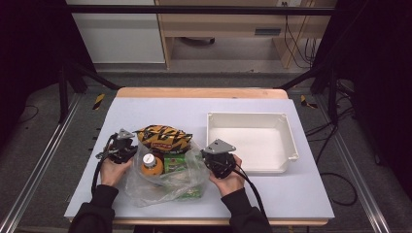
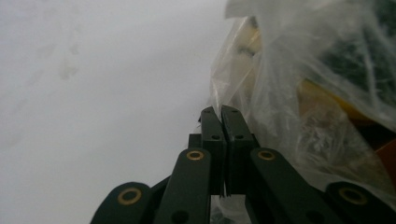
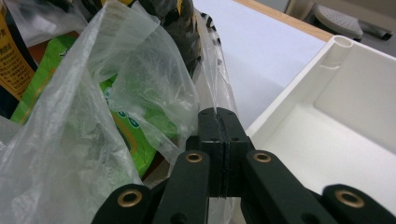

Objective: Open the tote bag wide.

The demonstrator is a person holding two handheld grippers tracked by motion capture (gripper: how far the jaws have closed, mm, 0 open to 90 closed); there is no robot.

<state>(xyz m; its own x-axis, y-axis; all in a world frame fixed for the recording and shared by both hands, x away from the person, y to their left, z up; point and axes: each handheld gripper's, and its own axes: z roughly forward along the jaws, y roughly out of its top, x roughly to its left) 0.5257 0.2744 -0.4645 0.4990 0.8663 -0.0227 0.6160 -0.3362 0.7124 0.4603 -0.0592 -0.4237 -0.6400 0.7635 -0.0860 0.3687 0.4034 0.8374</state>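
**Bag held at both edges, tray to the right**

A clear plastic bag (image 1: pixel 165 175) lies near the front of the table (image 1: pixel 145 109), between the 2 grippers. The left gripper (image 1: pixel 127 151) meets its left edge, jaws together; film shows at their base in the left gripper view (image 2: pixel 223 122), so a pinch looks likely but is not certain. The right gripper (image 1: pixel 210 160) has its jaws clamped on a fold of the bag's right edge (image 3: pixel 217 122). Inside sit a bottle (image 1: pixel 152 165), a striped packet (image 1: pixel 163 137) and a green box (image 1: pixel 176 162). The white tray (image 1: pixel 291 141) stands just right of the bag, nearer the right hand. The bag's mouth appears to face away from the person, so a lift or spread would run between the grips.
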